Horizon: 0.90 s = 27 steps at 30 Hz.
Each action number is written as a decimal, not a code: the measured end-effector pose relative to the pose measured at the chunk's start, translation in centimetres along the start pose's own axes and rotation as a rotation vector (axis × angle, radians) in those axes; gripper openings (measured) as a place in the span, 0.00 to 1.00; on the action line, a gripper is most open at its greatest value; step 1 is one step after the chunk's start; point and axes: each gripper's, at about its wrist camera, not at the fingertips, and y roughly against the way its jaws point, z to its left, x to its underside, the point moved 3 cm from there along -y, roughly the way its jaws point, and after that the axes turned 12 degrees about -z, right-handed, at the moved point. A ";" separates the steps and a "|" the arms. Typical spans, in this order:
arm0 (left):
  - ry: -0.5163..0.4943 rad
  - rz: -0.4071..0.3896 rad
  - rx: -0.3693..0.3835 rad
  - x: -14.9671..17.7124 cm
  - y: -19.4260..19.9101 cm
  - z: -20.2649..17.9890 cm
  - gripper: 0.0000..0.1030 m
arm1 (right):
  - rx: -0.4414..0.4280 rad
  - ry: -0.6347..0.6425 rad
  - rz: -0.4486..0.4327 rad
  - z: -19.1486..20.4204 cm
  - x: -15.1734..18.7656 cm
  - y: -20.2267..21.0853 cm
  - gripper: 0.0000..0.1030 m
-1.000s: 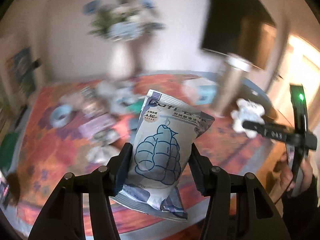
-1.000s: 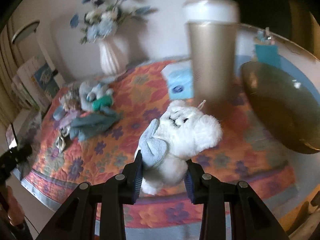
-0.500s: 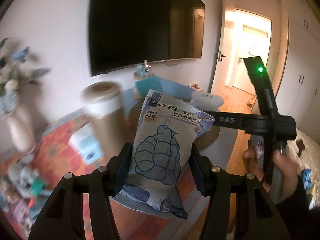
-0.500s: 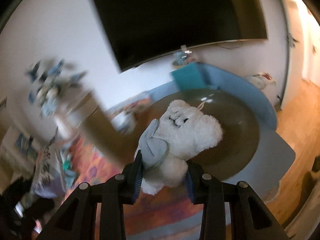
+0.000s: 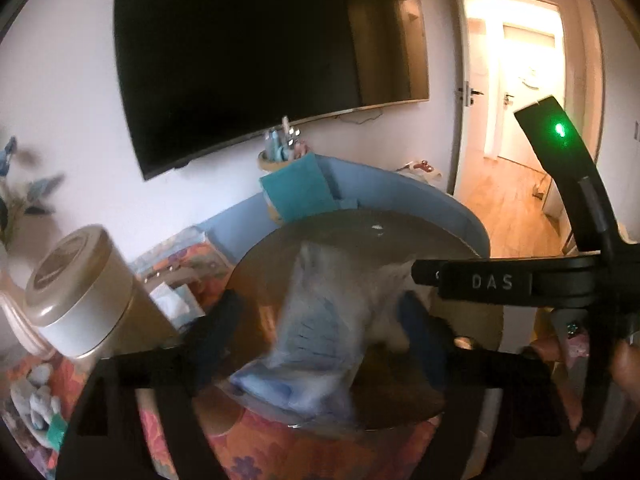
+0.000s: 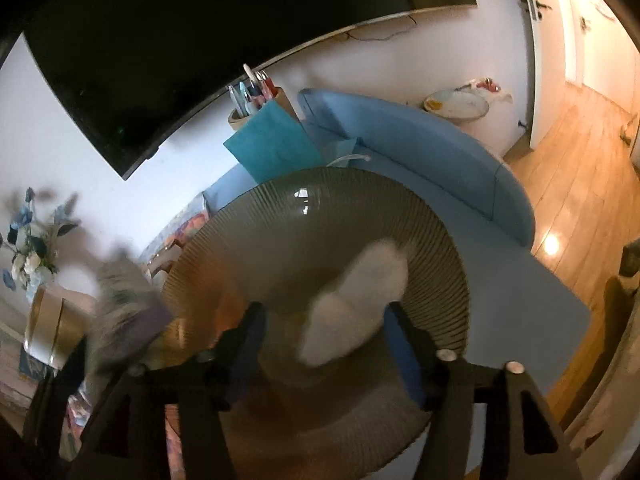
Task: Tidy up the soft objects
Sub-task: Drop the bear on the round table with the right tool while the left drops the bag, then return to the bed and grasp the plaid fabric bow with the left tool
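Observation:
My left gripper is open over the big ribbed brown bowl. The blue-and-white soft packet is blurred between its spread fingers, loose and dropping into the bowl. My right gripper is open too. The white plush toy is blurred between its fingers, falling into the bowl. The right gripper also shows in the left wrist view, just right of the packet.
A gold canister with a white lid stands left of the bowl on the flowered orange cloth. A teal bag and a pen holder stand behind the bowl. A flower vase stands far left. A TV hangs above.
Both grippers swung right from the table's middle to the bowl, then opened. The packet and the plush toy have come loose and are dropping.

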 end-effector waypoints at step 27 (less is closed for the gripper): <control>0.326 0.048 -0.371 11.6 24.2 22.6 0.86 | -0.502 0.493 0.108 23.3 15.4 8.2 0.59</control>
